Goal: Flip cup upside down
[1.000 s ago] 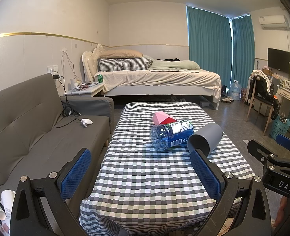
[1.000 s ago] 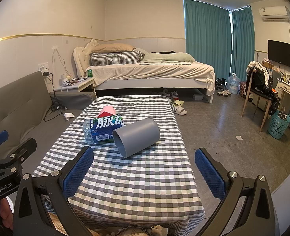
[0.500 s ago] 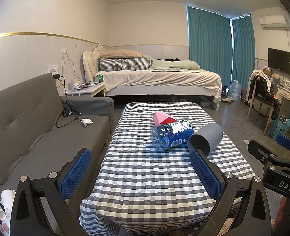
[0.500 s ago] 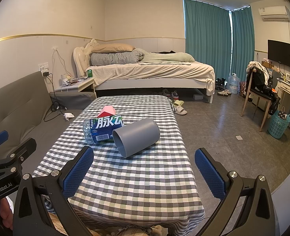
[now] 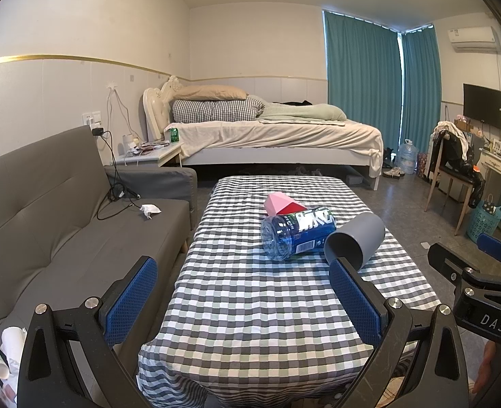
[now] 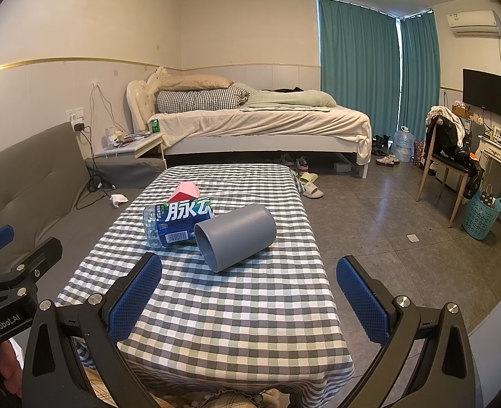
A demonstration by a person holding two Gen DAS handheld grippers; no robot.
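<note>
A grey cup [image 6: 237,236] lies on its side on the checked table [image 6: 237,312], its open mouth toward me; it also shows in the left wrist view [image 5: 357,238]. My right gripper [image 6: 248,292] is open and empty, held short of the cup, near the table's front edge. My left gripper [image 5: 243,295] is open and empty, left of the cup and nearer the front edge. Its right fingertip [image 5: 340,272] overlaps the cup's rim in the view.
A blue-labelled water bottle [image 6: 177,224] lies on its side against the cup's left. A pink and red box [image 6: 184,192] sits behind it. A grey sofa [image 5: 63,217] runs along the table's left. Bed, chair and basket stand beyond.
</note>
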